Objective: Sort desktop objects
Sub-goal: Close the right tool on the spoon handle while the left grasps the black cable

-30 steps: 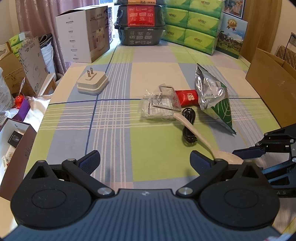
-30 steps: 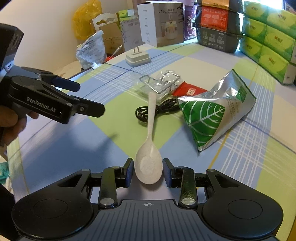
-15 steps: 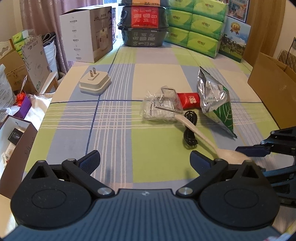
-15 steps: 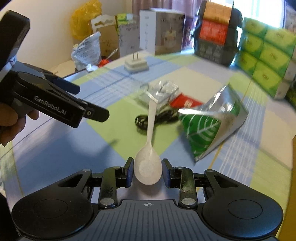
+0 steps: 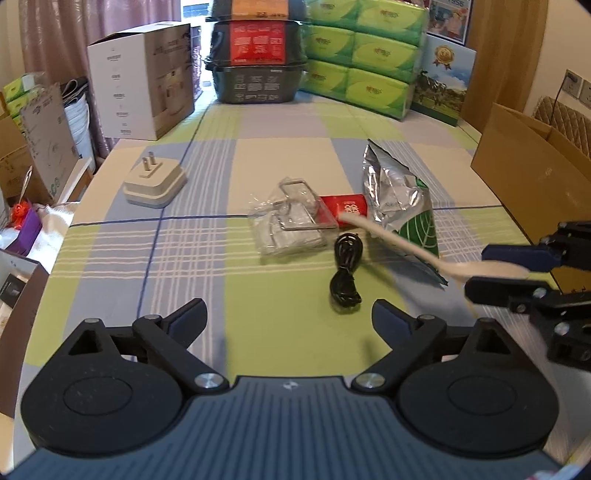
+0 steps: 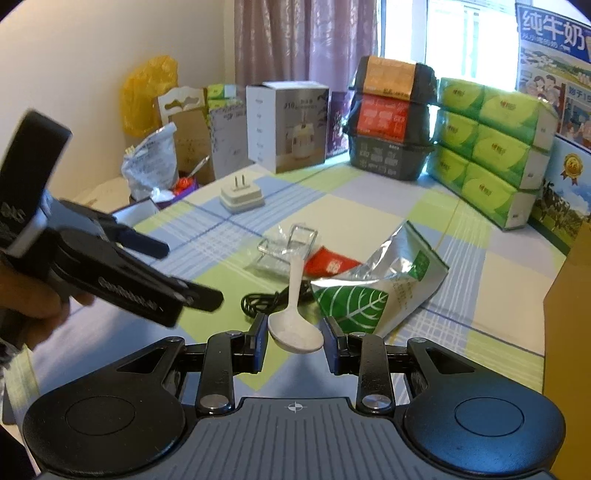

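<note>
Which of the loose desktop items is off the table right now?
The white spoon. The right gripper holds it by the bowl, handle raised. Cable, foil bag, red packet and plug adapter all lie flat.

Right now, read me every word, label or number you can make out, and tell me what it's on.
"纯牛奶": milk carton.
"J10": white box.
"1956": a poster-like box.
Lettering on the left gripper: blurred.
Print on the red packet, black containers and green tissue packs: too small.

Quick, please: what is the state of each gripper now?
Left gripper: open, holding nothing.
Right gripper: shut on the bowl of the white spoon.
</note>
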{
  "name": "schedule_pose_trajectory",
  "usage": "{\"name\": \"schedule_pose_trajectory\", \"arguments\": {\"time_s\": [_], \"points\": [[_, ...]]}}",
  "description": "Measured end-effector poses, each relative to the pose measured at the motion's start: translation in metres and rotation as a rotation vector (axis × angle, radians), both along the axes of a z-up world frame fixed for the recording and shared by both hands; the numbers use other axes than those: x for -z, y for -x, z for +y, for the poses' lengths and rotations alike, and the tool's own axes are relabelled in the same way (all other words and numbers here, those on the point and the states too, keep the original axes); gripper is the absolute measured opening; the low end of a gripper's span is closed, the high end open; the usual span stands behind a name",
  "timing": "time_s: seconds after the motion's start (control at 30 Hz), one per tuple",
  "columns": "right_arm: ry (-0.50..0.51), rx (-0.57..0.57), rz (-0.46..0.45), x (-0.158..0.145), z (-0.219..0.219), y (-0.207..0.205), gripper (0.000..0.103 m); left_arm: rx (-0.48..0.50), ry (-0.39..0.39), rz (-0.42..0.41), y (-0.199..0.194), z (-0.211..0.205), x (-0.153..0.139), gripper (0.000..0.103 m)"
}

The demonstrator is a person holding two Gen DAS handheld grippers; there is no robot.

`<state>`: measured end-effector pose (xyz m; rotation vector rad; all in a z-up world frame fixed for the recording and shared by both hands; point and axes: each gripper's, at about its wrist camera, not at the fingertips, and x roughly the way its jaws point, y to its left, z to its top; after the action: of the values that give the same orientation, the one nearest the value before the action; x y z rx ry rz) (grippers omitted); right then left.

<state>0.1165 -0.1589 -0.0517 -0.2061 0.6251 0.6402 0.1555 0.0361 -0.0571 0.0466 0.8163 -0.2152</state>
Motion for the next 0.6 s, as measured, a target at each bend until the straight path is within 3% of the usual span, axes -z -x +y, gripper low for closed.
{"name": "schedule_pose_trajectory", "arguments": {"time_s": [0.23,0.4,0.6], "points": [[-0.002,0.117,-0.072,-0.011,-0.017,-0.002,0.028,0.051,-0.025,-0.006,-0.011,-0.021,0.009,0.084],[0.024,0.236,-0.027,-0.004,-0.036,-0.020,0.028,0.107,-0.040,-0.028,-0.023,-0.046,0.011,0.077],[0.065,0.318,0.029,0.007,-0.053,-0.032,0.028,0.120,-0.061,0.005,-0.042,-0.064,0.025,0.057]]}}
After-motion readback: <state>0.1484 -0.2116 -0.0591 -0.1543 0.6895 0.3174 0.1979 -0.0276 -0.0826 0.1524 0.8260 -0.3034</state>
